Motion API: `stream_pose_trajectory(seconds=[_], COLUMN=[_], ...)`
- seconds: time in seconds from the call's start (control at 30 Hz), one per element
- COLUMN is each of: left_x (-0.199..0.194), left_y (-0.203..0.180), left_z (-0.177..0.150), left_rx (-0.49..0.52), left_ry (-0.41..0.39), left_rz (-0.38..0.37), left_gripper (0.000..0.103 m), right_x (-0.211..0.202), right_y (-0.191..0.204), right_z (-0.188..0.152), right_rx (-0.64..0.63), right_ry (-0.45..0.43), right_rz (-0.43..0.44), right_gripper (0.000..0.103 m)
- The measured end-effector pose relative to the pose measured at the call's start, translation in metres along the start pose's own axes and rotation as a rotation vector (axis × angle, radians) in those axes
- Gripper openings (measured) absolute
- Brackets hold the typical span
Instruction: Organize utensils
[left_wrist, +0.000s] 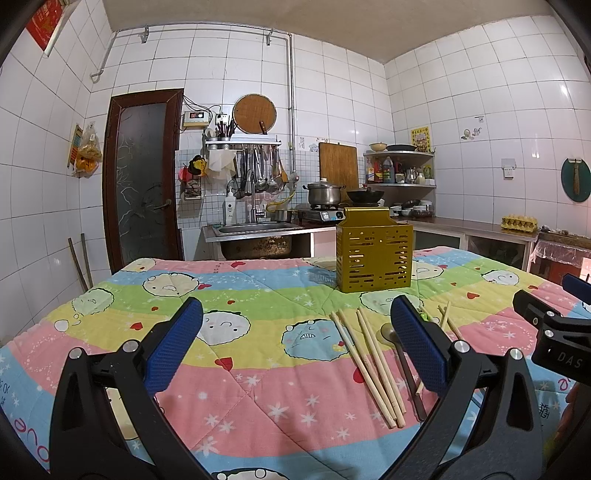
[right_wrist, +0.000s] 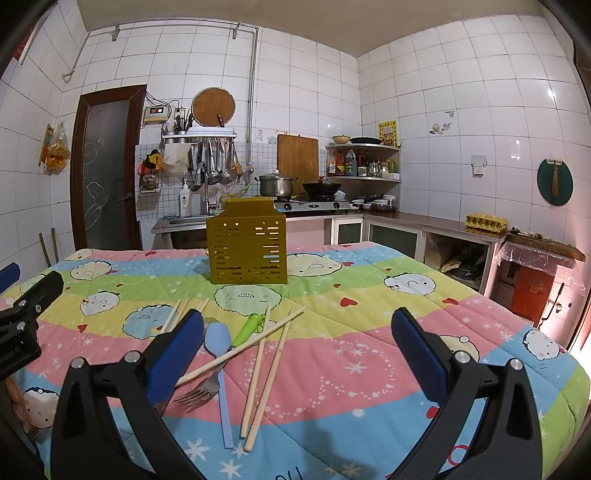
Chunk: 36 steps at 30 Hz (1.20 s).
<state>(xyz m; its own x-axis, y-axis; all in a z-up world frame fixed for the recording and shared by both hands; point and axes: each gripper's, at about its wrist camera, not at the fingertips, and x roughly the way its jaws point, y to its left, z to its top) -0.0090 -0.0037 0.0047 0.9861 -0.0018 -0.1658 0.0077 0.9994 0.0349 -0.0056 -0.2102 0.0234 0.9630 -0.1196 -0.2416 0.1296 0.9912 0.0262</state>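
Observation:
A yellow perforated utensil holder (left_wrist: 373, 254) (right_wrist: 248, 245) stands upright at the far middle of the quilt-covered table. Several wooden chopsticks (left_wrist: 373, 363) (right_wrist: 264, 373) lie loose in front of it. A metal spoon (left_wrist: 400, 360) lies beside them. A light blue spoon (right_wrist: 221, 373), a fork (right_wrist: 197, 395) with a green handle (right_wrist: 248, 326) and more chopsticks lie in the right wrist view. My left gripper (left_wrist: 295, 343) is open and empty, above the quilt left of the chopsticks. My right gripper (right_wrist: 295, 347) is open and empty, over the crossed chopsticks.
The table is covered by a pastel cartoon quilt (left_wrist: 258, 387) (right_wrist: 369, 369). Behind it are a sink (left_wrist: 258, 229), a stove with a pot (left_wrist: 323, 194) and wok, and a counter (right_wrist: 443, 225) along the right wall. The other gripper shows at each view's edge (left_wrist: 554, 332) (right_wrist: 22, 317).

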Motion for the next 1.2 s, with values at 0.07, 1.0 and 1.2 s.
stream_pose_trajectory(seconds=[0.07, 1.0, 1.2], left_x=[-0.0001, -0.003, -0.0031], left_y=[0.0001, -0.0002, -0.0002], left_z=[0.0005, 0.0024, 0.0022], left_rx=[0.0, 0.001, 0.001], left_ry=[-0.002, -0.008, -0.008], left_rz=[0.0, -0.001, -0.001], left_gripper=[0.098, 0.098, 0.098], right_x=[0.0, 0.0008, 0.0009], right_y=[-0.0001, -0.0015, -0.0021], right_z=[0.0001, 0.0005, 0.0003], right_rx=[-0.001, -0.005, -0.006], right_ry=[0.0, -0.002, -0.002], right_rz=[0.0, -0.001, -0.003], right_gripper=[0.099, 0.099, 0.099])
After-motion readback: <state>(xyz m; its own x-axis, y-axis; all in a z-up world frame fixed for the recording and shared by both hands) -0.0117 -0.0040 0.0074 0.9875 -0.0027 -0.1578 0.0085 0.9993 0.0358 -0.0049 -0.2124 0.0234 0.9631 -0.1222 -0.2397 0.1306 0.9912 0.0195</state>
